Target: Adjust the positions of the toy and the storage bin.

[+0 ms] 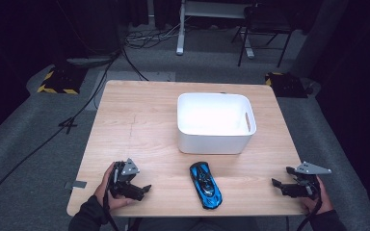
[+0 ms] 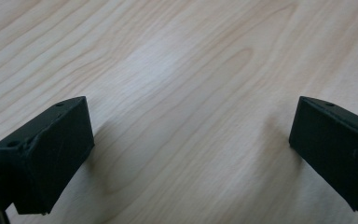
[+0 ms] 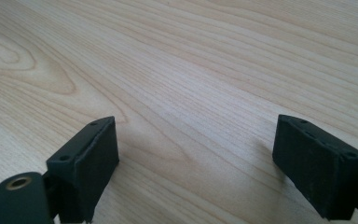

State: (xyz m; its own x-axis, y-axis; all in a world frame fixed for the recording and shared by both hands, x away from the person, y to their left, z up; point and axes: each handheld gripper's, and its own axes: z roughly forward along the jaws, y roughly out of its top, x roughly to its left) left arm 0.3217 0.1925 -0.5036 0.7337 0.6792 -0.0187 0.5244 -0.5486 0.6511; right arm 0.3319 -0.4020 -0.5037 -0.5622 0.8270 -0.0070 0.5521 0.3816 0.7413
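Two grippers rested at light wooden table near edge: left gripper toward left corner, right gripper toward right corner, jaws wide apart, empty. Glossy blue toy car lay between them at near edge. White rectangular plastic bin stood behind car.

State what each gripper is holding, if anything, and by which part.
Nothing is held. The left gripper and right gripper are open over bare table; the blue toy car lies untouched between them.
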